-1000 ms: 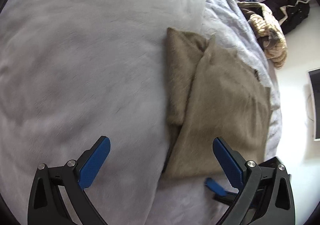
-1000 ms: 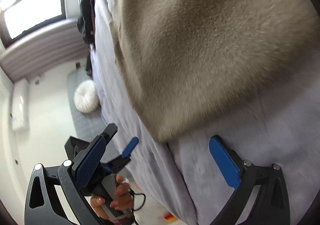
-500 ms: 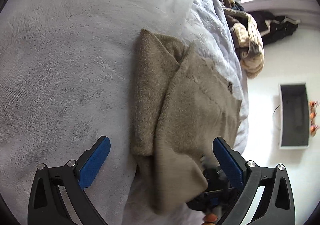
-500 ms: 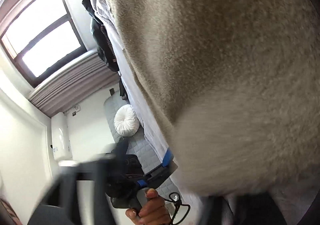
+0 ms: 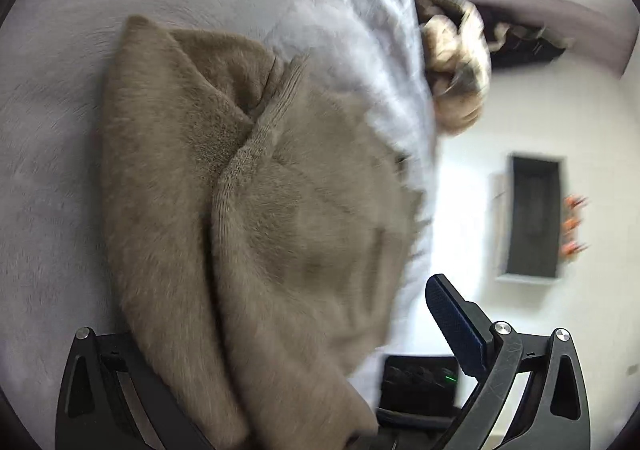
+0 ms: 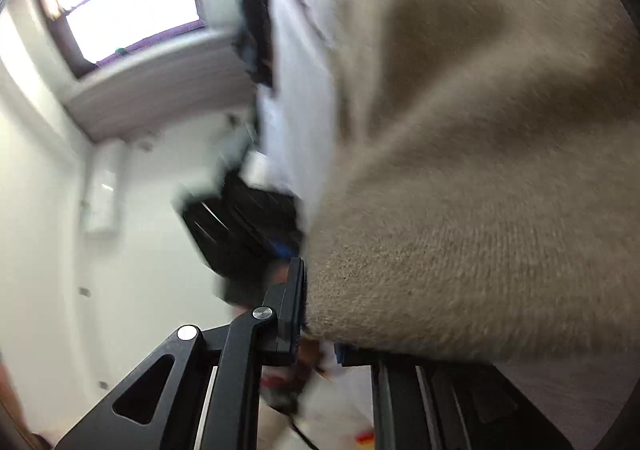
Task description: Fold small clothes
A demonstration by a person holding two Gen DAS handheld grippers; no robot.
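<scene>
A tan fuzzy garment (image 5: 256, 218) lies folded on the pale grey blanket (image 5: 60, 138); its ribbed edge crosses the middle. My left gripper (image 5: 280, 330) is open, the near end of the garment lies between its fingers and covers the left finger; the blue pad of the right finger (image 5: 452, 318) shows. In the right wrist view the same garment (image 6: 480, 210) fills the right side, and my right gripper (image 6: 320, 314) is shut on its near edge, the left finger (image 6: 292, 306) pressed against the cloth.
The bed edge runs down the right of the left wrist view, with white floor (image 5: 472, 210) beyond. A heap of other clothes (image 5: 456, 62) lies at the far end of the bed. A dark tray (image 5: 532, 218) stands on the floor. A window (image 6: 128, 6) is at the upper left.
Both grippers have moved in onto the garment's near end. My right gripper has gone from open to shut on the cloth. The garment now fills more of both views.
</scene>
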